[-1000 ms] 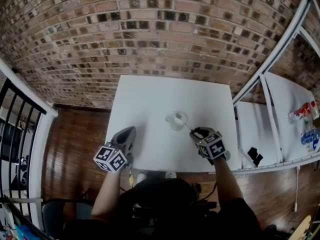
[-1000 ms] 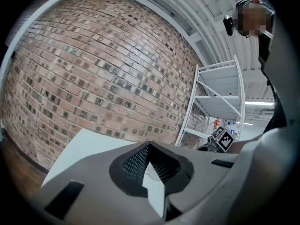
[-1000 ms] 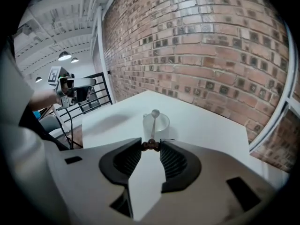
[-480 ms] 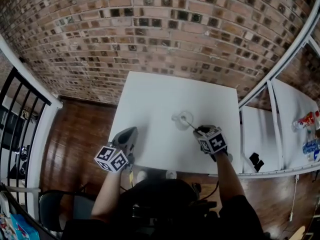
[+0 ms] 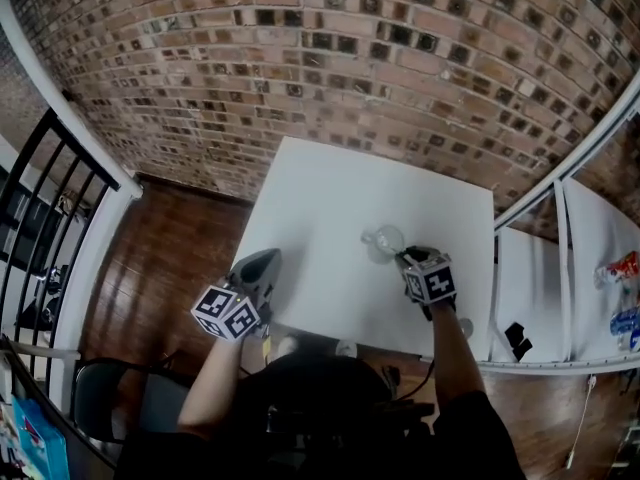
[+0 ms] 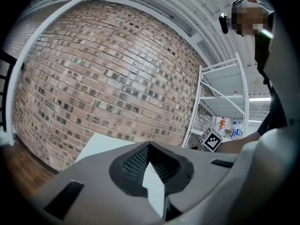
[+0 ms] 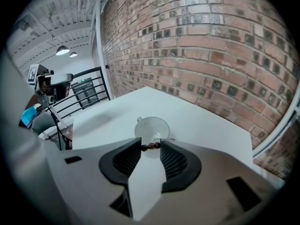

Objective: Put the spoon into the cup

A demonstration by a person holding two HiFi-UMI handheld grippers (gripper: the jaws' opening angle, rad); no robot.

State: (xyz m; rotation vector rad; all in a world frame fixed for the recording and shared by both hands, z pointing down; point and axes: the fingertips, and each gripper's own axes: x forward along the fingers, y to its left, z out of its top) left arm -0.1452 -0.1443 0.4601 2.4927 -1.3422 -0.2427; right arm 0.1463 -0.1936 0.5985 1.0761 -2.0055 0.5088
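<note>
A white cup (image 7: pixel 152 127) stands upright near the middle of the white table (image 5: pixel 330 188); in the head view the cup (image 5: pixel 383 239) sits just ahead of my right hand. My right gripper (image 7: pixel 151 146) points down at the cup's near rim. It is shut on the spoon (image 7: pixel 151 146), whose dark beaded handle spans the gap between the jaw tips. In the head view the right gripper (image 5: pixel 409 259) almost touches the cup. The spoon's bowl is hidden. My left gripper (image 5: pixel 268 261) hovers at the table's near left edge, far from the cup. Its jaws meet at the tips in the left gripper view (image 6: pixel 149 146), empty.
A brick wall backs the table. A white shelf rack (image 5: pixel 560 268) stands to the right, with bottles (image 5: pixel 622 268) and a black item (image 5: pixel 516 337) on it. A black railing (image 5: pixel 50 218) and a chair (image 5: pixel 105 423) are at the left, over a wooden floor.
My right gripper has moved with the spoon closer to the cup, so less handle shows between them. The left gripper has edged a little forward at the table's edge.
</note>
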